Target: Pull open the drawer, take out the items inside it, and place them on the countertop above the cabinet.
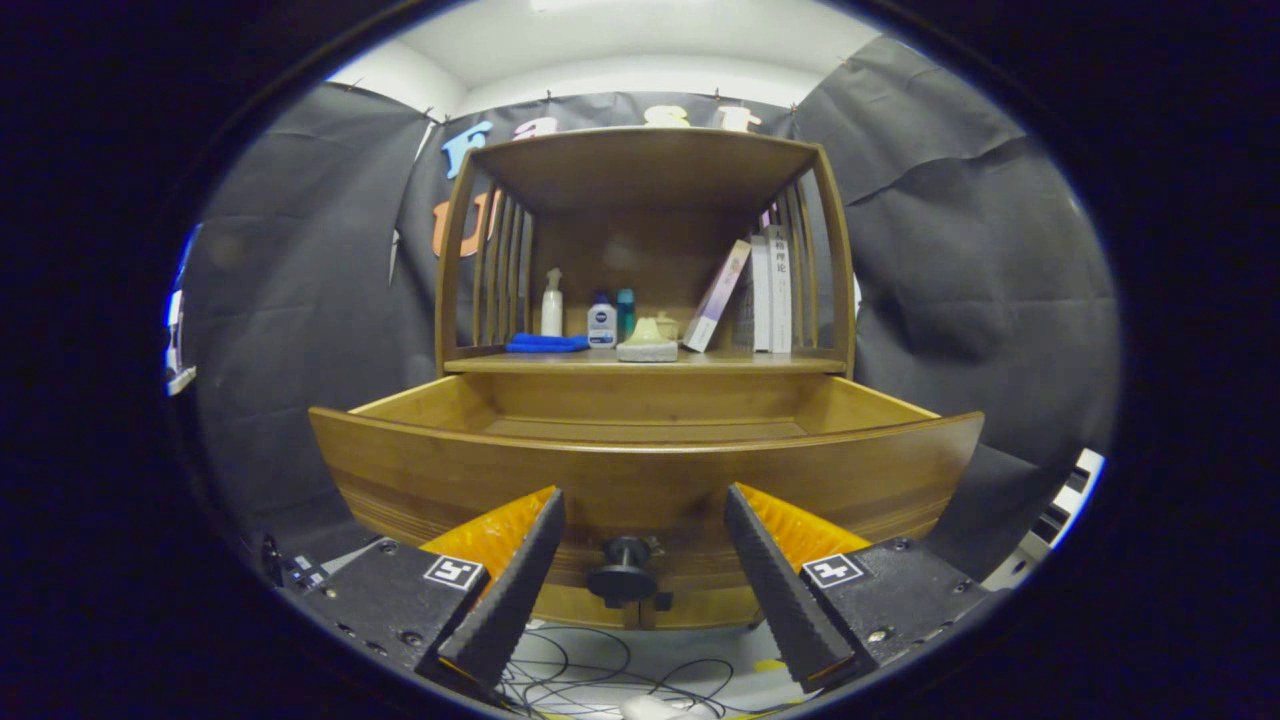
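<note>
1. While the drawer (645, 470) stands pulled out of the cabinet, the gripper (645, 505) is held wide open just in front of it, with nothing pressed between the two ribbed fingers (520, 575).
2. The dark round knob (622, 575) on the drawer front is seen between the fingers, untouched by either, and a little nearer the left finger than the right one.
3. Beyond the fingers, the inside of the drawer is seen only in part: a strip of bare wooden floor is shown, and the rest is hidden behind the curved front board, so it cannot be told whether anything lies in it.
4. Farther beyond, the countertop (640, 362) above the drawer is seen carrying several things under an arched wooden shelf frame (645, 160).
5. A blue cloth (546, 343), a white spray bottle (551, 303), a white-and-blue bottle (601, 321) and a teal bottle (625, 312) are set left of the gripper's line.
6. A pale object on a grey block (648, 342) is placed straight ahead.
7. Books (770, 290) are stood ahead and to the right, one (717, 296) leaned against them.
8. Below the fingers, cables (580, 670) are spread on the floor.
</note>
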